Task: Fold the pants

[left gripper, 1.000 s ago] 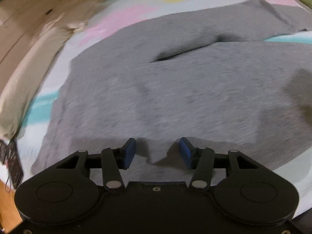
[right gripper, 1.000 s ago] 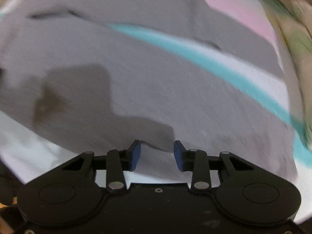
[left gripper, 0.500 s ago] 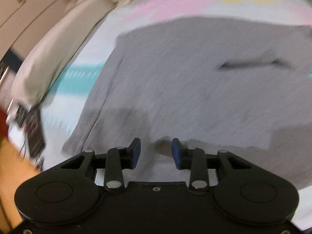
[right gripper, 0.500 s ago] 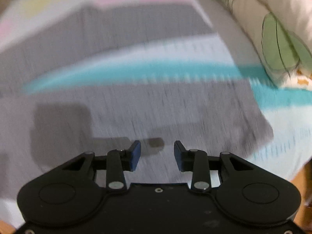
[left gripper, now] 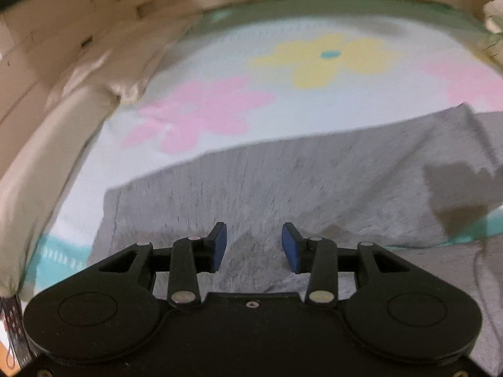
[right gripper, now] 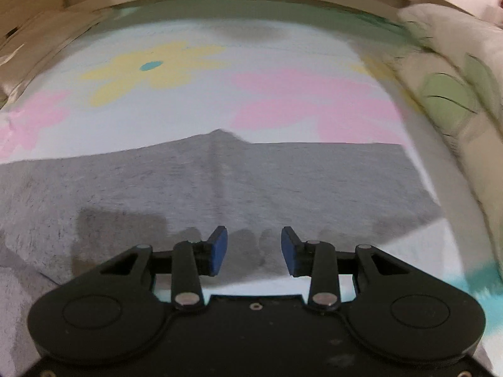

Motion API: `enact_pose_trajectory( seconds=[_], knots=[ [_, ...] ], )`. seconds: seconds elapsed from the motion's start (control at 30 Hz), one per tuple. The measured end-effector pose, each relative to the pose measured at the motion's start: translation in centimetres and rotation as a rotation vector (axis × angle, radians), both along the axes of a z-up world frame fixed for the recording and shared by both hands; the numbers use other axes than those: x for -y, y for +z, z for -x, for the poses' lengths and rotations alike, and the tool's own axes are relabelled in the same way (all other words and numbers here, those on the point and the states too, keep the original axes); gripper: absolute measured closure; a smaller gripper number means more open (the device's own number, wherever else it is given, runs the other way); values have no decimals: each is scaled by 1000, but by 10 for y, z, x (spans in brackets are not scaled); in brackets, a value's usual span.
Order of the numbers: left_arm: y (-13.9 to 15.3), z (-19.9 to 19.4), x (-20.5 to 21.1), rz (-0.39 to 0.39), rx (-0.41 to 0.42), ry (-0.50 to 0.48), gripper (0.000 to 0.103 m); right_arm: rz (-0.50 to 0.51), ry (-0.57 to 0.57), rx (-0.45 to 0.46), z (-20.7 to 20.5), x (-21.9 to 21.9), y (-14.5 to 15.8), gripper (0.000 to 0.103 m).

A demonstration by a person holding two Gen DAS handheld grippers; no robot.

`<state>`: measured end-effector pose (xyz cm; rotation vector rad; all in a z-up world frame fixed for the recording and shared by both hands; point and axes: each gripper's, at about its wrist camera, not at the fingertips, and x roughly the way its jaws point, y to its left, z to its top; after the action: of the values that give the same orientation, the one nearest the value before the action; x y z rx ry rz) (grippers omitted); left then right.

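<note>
Grey pants (left gripper: 298, 188) lie spread flat on a bed, over a pale flowered sheet (left gripper: 220, 62). In the left wrist view my left gripper (left gripper: 254, 246) hovers above the pants near their left end; its jaws are opening and nothing sits between the blue pads. In the right wrist view the pants (right gripper: 251, 182) stretch across the frame, their right end close to the bed's right side. My right gripper (right gripper: 254, 249) hangs over the near edge of that grey cloth, open, with nothing between its fingers.
A beige headboard or wall (left gripper: 63, 31) curves round the far and left sides of the bed. A cream pillow with green leaves (right gripper: 456, 100) lies at the right. Yellow and pink flowers (right gripper: 151, 66) mark the bare sheet beyond the pants.
Both grippers moved across the pants toward the far side of the bed, so more of the flowered sheet shows. The left jaws narrowed, then widened again. The right jaws kept their gap.
</note>
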<state>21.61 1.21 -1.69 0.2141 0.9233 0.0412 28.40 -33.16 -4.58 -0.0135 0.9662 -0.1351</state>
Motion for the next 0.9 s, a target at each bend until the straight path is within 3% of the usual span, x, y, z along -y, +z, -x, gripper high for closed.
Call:
enact_pose_trajectory(
  seconds=[0.1,0.17,0.33,0.43,0.5,0.57,0.67,0.8,0.9],
  knots=[
    [-11,-8,-8,2,-39,27,53,-42,47,-18,-8,-8,-10,66],
    [-19,-8,-12,-43,-32,18,53,-63,54,-39,-6,-16,-15,66],
    [-38,-14,-30,-144,-53,6,52,-3,-15,-98,-17,16,-39,69],
    [-49,-22,-49,-166,-68,42,52,-15,-33,-78,-18,45,-41,70],
    [-50,-23,-58,-179,-55,44,51,48,-87,-75,-22,62,-43,68],
    [-51,-25,-64,-174,-45,36,50,-1,-125,-69,-25,83,-38,70],
    [-51,-25,-66,-177,-47,39,46,97,-216,-65,-29,105,-40,68],
    [-53,-26,-70,-197,-45,25,46,89,-306,-68,-30,135,-42,68],
    [-54,-33,-77,-248,-49,82,41,173,-385,-89,-28,149,-42,67]
  ],
)
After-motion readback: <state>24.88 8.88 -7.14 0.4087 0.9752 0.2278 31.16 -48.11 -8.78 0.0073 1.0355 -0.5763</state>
